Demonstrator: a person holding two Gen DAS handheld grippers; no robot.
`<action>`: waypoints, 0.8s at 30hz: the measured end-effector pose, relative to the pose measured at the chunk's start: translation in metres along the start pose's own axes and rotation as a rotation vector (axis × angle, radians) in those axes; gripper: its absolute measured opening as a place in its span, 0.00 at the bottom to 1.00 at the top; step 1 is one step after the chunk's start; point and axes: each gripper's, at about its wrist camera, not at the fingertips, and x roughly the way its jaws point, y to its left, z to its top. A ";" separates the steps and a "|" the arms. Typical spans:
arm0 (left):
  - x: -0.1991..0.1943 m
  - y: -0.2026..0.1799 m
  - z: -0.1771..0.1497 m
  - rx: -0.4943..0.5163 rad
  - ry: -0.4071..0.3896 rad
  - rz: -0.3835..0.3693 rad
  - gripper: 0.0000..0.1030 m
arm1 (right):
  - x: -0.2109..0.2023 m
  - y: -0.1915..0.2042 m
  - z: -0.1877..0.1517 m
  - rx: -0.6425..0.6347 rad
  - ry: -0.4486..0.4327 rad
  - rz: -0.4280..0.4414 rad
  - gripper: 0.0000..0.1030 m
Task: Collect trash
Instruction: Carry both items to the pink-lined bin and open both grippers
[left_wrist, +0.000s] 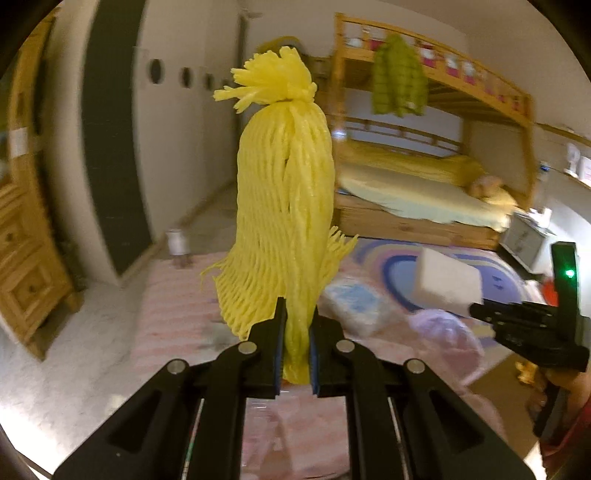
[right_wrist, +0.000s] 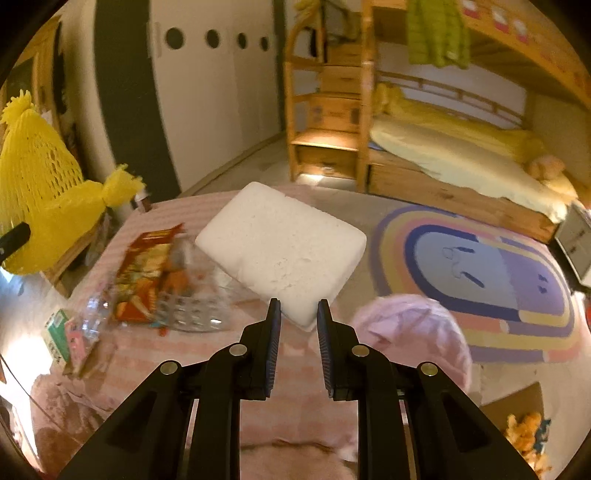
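While the left gripper is clamping a yellow foam net upright, the right gripper is pinching a white foam block by its near corner – the pink bag is lying just right of it, nearer that hand

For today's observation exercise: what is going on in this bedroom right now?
A person is collecting trash with a handheld gripper in each hand. The left gripper is shut on a yellow foam fruit net, held up in the air. The right gripper pinches a corner of a white foam block, lifted above the pink-striped table. A red snack wrapper, blister packs and a pink plastic bag are still there.
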 end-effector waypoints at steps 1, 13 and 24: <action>0.007 -0.014 0.000 0.018 0.008 -0.028 0.08 | -0.002 -0.012 -0.003 0.013 -0.002 -0.022 0.20; 0.120 -0.176 -0.003 0.211 0.129 -0.339 0.08 | 0.027 -0.134 -0.051 0.190 0.109 -0.212 0.20; 0.202 -0.242 -0.001 0.282 0.217 -0.419 0.09 | 0.095 -0.180 -0.079 0.239 0.249 -0.245 0.23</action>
